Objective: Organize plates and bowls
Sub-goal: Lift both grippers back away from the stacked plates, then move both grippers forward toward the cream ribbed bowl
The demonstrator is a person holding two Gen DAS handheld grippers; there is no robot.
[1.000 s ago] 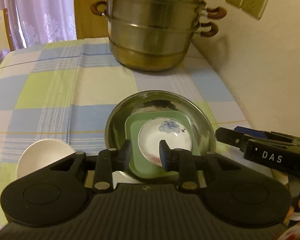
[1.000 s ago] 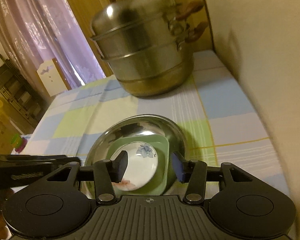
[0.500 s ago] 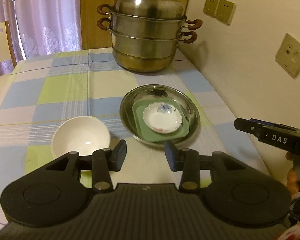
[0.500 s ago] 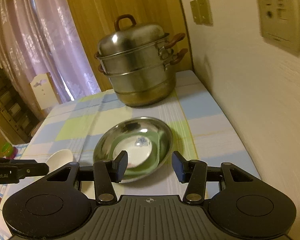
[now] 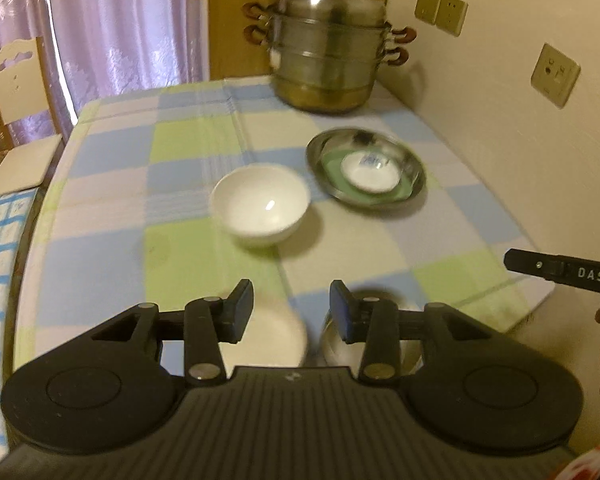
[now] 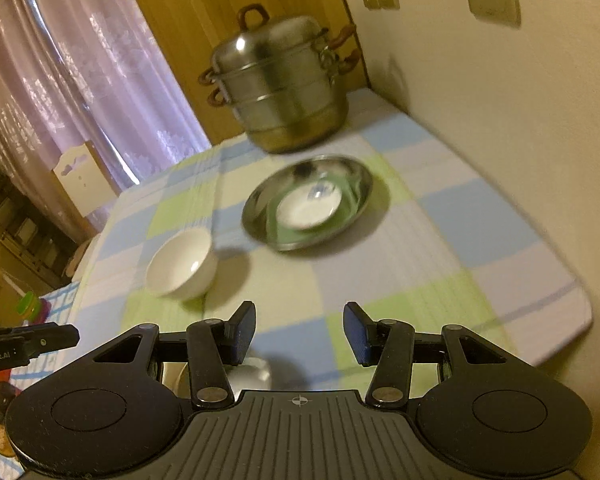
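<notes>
A steel plate (image 5: 332,142) (image 6: 260,208) lies on the checked tablecloth near the wall. In it sits a green square plate (image 5: 332,172) (image 6: 284,232) with a small white floral dish (image 5: 370,172) (image 6: 310,206) on top. A white bowl (image 5: 262,204) (image 6: 180,266) stands to its left. A white dish (image 5: 276,332) and a small steel bowl (image 5: 336,344) (image 6: 252,372) lie close in, partly hidden by fingers. My left gripper (image 5: 292,312) and right gripper (image 6: 300,332) hover open and hold nothing, well back from the stack.
A tall steel steamer pot (image 5: 328,52) (image 6: 284,84) stands at the table's far end by the wall. A white chair (image 5: 16,76) is at far left. The table's near right corner (image 5: 532,300) is close to the right gripper (image 5: 560,272).
Both grippers have drawn back and up from the steel plate, so the stack looks small and far. The left jaws widened. The white bowl and the near dishes have come into view.
</notes>
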